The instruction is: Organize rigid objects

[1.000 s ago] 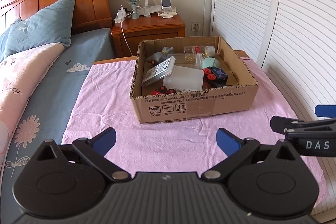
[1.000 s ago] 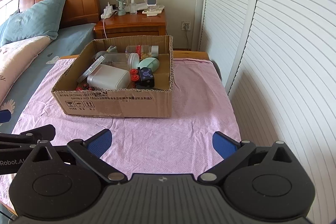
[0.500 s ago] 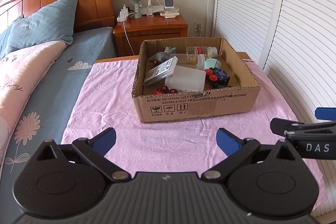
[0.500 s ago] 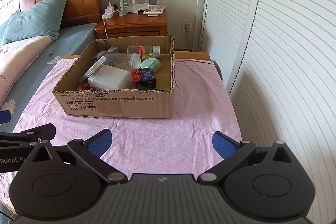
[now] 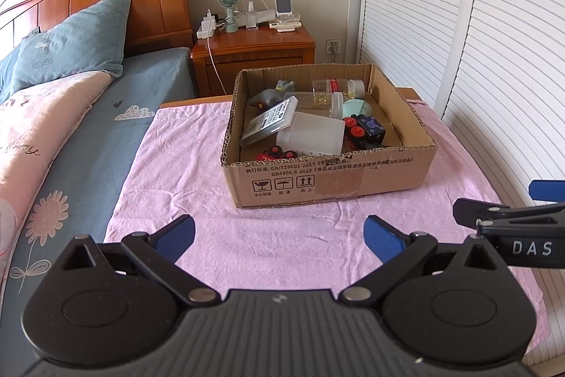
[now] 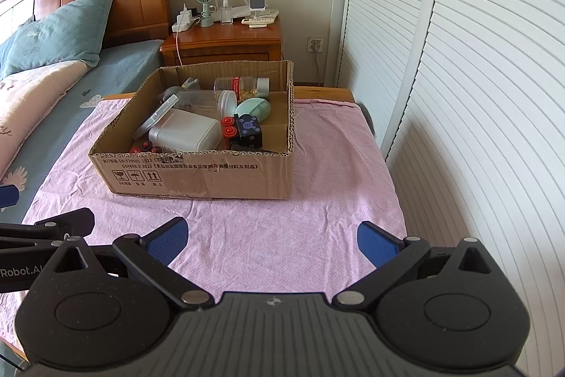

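Observation:
An open cardboard box (image 5: 328,179) (image 6: 197,175) stands on a pink cloth (image 5: 197,193) (image 6: 317,172). It holds a white plastic container (image 5: 310,138) (image 6: 185,133), a flat clear case (image 5: 270,126), clear jars (image 5: 332,87) (image 6: 242,87), a mint green object (image 6: 254,110), a grey toy (image 5: 268,98) and a dark block with red knobs (image 5: 365,129) (image 6: 243,129). My left gripper (image 5: 280,235) and right gripper (image 6: 272,237) are open and empty, over the cloth in front of the box.
A bed with pink quilt (image 5: 35,136) and blue pillow (image 5: 74,45) lies left. A wooden nightstand (image 5: 254,53) with a fan and small devices stands behind the box. White louvred doors (image 6: 476,76) run along the right.
Both grippers have pulled back and risen slightly, so the box sits a little lower and farther in both views. Both stay open.

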